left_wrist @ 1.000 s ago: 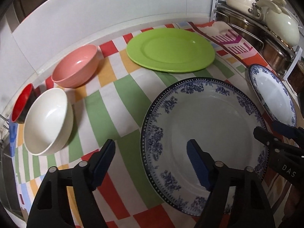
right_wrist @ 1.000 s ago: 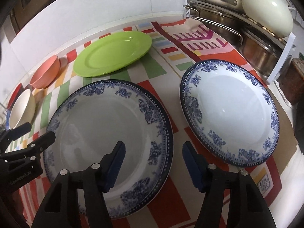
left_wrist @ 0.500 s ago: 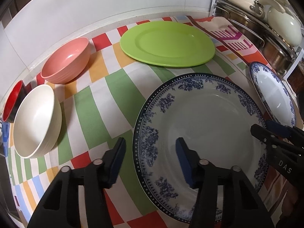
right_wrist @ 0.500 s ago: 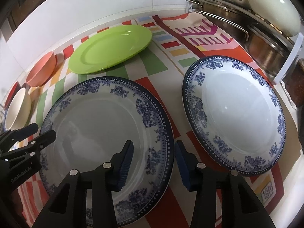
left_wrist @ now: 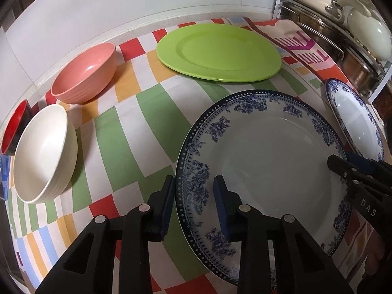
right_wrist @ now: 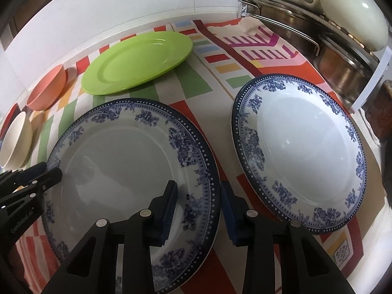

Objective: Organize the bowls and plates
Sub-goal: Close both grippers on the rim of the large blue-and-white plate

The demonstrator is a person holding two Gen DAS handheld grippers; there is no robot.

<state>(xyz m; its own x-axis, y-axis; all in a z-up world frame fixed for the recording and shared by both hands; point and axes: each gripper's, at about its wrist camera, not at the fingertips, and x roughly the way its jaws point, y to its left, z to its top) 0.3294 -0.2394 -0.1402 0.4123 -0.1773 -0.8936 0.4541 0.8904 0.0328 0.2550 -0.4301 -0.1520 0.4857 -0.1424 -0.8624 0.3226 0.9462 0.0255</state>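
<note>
A large blue-and-white floral plate [left_wrist: 269, 152] [right_wrist: 117, 166] lies on the striped cloth. My left gripper [left_wrist: 194, 196] straddles its left rim, one finger outside and one over the plate, jaws narrowed but a gap still shows. My right gripper [right_wrist: 198, 198] straddles its right rim the same way. A second blue-and-white plate [right_wrist: 301, 152] [left_wrist: 355, 120] lies to the right. A green plate [left_wrist: 218, 51] [right_wrist: 137, 61] lies behind. A pink bowl [left_wrist: 85, 73], a cream bowl [left_wrist: 44, 152] and a red bowl [left_wrist: 14, 127] stand at the left.
A rack of steel pots and cream lids [right_wrist: 318, 24] [left_wrist: 348, 31] stands at the back right. A white tiled wall [left_wrist: 122, 5] runs along the back. A brown object [right_wrist: 382, 112] sits at the right edge.
Both grippers have narrowed their jaws and moved in onto opposite rims of the large floral plate. The plate itself has not visibly lifted.
</note>
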